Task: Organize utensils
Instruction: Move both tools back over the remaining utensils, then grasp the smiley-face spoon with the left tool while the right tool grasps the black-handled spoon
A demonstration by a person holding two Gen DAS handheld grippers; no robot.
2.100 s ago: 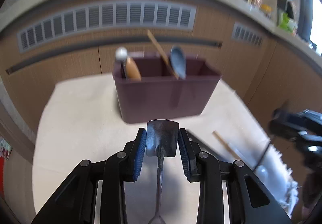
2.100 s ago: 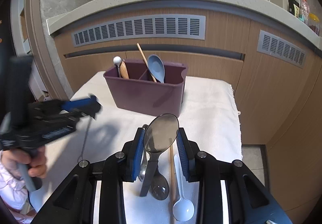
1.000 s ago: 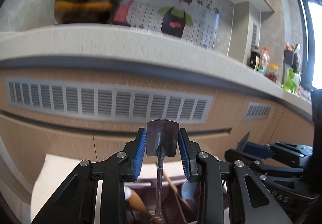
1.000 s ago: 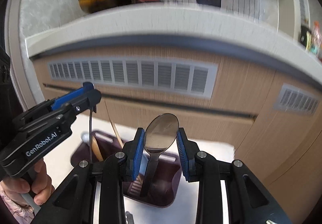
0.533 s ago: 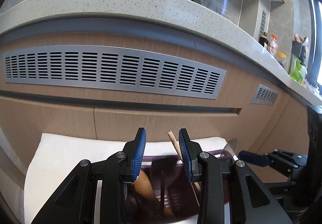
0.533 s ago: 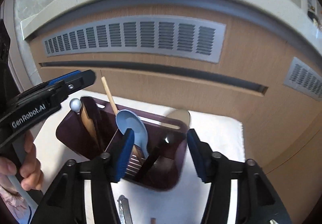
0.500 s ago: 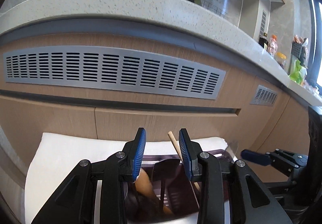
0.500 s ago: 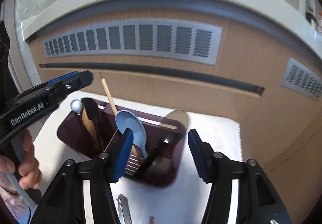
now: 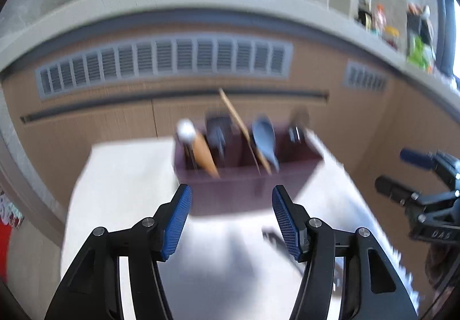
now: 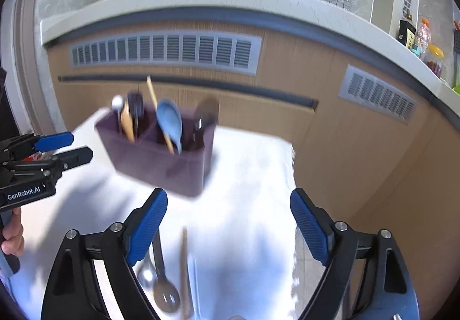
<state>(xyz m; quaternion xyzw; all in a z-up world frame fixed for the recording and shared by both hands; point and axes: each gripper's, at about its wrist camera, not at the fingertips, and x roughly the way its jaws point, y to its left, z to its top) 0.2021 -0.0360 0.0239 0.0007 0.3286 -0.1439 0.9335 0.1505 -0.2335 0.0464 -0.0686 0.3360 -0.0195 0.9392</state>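
1. White cloth [image 10: 253, 190] is spread on a table before wood cabinets [image 10: 287, 84].
2. Caddy [image 10: 161, 164] is set near the cloth's far edge; utensils stand handle-down, tilted.
3. Spoons [image 10: 164, 288] lie at the near edge, lengthwise.
4. Left gripper [image 9: 230, 216] and right gripper [image 10: 228, 222] are opening, nothing between them.

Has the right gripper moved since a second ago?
Yes. The right gripper, jaws opening and empty, has backed away from the purple holder, which now stands beyond its fingertips on the white cloth.

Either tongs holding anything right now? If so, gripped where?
Nothing held. Left tongs and right tongs are both opening with nothing between the pads; utensils stand in the purple caddy.
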